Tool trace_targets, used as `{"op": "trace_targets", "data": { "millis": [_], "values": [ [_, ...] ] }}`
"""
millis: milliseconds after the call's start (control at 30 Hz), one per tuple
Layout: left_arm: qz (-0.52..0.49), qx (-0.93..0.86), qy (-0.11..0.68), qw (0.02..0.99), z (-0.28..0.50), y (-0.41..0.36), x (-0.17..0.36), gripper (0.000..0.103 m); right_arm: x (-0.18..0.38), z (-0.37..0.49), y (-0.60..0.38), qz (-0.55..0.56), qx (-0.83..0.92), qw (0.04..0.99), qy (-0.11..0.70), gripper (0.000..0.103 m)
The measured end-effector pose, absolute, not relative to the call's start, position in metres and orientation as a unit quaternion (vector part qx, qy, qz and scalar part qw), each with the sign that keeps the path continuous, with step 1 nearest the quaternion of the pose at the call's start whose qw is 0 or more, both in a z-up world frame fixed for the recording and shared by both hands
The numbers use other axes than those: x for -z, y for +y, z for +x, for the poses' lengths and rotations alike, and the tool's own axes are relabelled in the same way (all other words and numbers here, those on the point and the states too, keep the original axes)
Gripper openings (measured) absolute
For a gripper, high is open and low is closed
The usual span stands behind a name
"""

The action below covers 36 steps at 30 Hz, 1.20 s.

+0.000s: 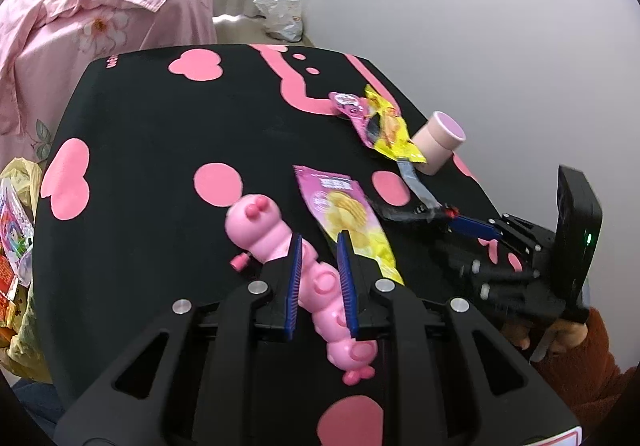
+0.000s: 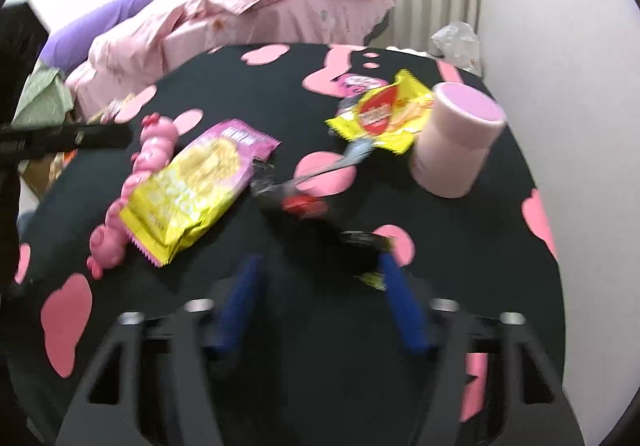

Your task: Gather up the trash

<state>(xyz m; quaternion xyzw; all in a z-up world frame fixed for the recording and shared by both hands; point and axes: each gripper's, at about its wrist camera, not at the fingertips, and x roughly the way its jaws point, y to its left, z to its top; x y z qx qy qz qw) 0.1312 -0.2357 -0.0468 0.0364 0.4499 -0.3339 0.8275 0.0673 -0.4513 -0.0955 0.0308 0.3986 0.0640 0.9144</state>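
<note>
Black table [image 1: 160, 134] with pink blotches fills both views; pink bedding [image 1: 100, 6] lies beyond it. Ahead and right of our right gripper [image 2: 320, 278] stands a pink tube [image 2: 456, 138]; a pink toy [image 1: 276, 234] lies under our left gripper [image 1: 320, 258].

Trash on the table: a pink-yellow bag [image 2: 200, 182] ahead-left of the right gripper, a yellow wrapper [image 2: 384, 114] farther ahead beside the tube, and a dark crumpled wrapper [image 2: 288, 194] directly ahead. A sack [image 1: 20, 214] with collected packets hangs left of the left gripper.

Right gripper: fingers spread wide, holding nothing, dark wrapper just beyond the tips. Left gripper: fingers apart, straddling the toy; we see no contact.

We judge the wrappers light, thin and slippery. Pinch a raised crumple or edge, not the flat face.
</note>
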Motion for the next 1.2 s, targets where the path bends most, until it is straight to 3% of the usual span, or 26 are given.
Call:
{"op": "trace_targets", "data": {
  "millis": [167,233,500,633,800,833,867,967,1200],
  "values": [
    [0.053,0.354,0.456,0.815,0.116,-0.251,0.050,0.018,0.090,0.054,-0.463,0.043,-0.060,0.920,0.386,0.037],
    [0.060,0.359,0.462,0.809,0.113,-0.258,0.053,0.022,0.086,0.045,-0.469,0.038,-0.044,0.923,0.380,0.037],
    [0.079,0.344,0.459,0.815,0.121,-0.274,0.060,0.026,0.074,0.023,-0.487,0.052,-0.049,0.934,0.350,0.041],
    [0.064,0.329,0.444,0.831,0.129,-0.257,0.052,0.037,0.066,0.033,-0.462,0.000,-0.127,0.934,0.334,0.047],
    [0.051,0.320,0.449,0.833,0.135,-0.245,0.050,0.038,0.079,0.066,-0.434,-0.059,-0.140,0.917,0.368,0.047],
    [0.054,0.322,0.449,0.832,0.134,-0.246,0.049,0.038,0.086,0.073,-0.432,-0.062,-0.144,0.912,0.380,0.046],
    [0.059,0.326,0.448,0.831,0.133,-0.249,0.049,0.039,0.088,0.074,-0.431,-0.064,-0.141,0.911,0.383,0.033],
    [0.088,0.344,0.449,0.820,0.134,-0.263,0.052,0.042,0.093,0.071,-0.436,-0.048,-0.123,0.908,0.399,0.021],
    [0.163,0.309,0.461,0.816,0.155,-0.303,0.072,0.042,0.084,0.034,-0.470,0.004,-0.065,0.927,0.369,0.021]
  ]
}}
